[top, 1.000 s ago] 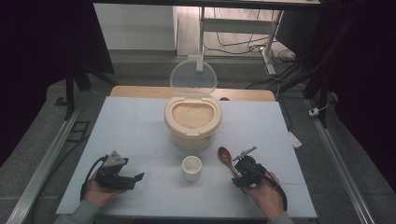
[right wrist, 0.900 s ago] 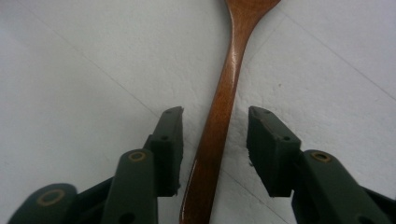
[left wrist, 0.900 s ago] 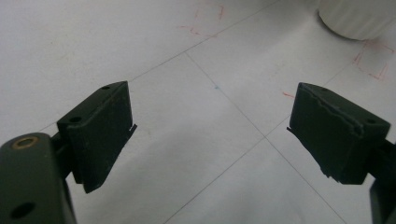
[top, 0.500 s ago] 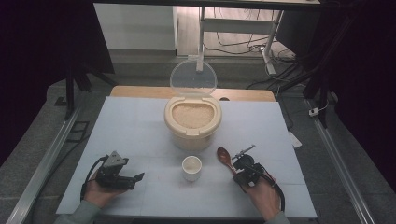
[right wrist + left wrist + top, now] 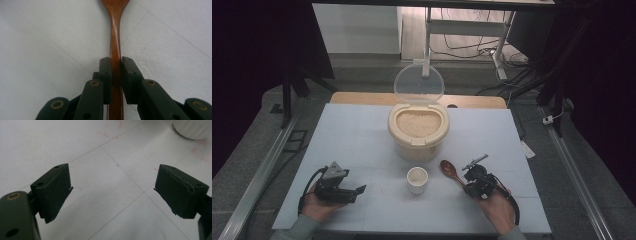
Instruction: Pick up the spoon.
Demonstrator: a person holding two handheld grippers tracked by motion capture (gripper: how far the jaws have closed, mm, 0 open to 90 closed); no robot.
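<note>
On the white table (image 5: 362,135) — right gripper (image 5: 116,62) jaws pinching the wooden spoon (image 5: 114,30), left gripper (image 5: 112,187) jaws wide apart, holding nothing. Behind — grey floor (image 5: 362,75), cables (image 5: 467,47), dark curtains.

Left hand-held gripper (image 5: 357,190) is matte black all over, topped by a grey three-cornered plate, with a black cable looping off its rear. In the left gripper view its jaws are blocky black pads with small screw holes, one edge chipped, and a brass-coloured rivet sits on the linkage. Right hand-held gripper (image 5: 116,65) is the same black build: brass-ringed pivots along its link arms, flat slim pads, a grey bar sticking off its top and a black cable curling behind. A grey sleeve (image 5: 294,230) covers the left wrist.
</note>
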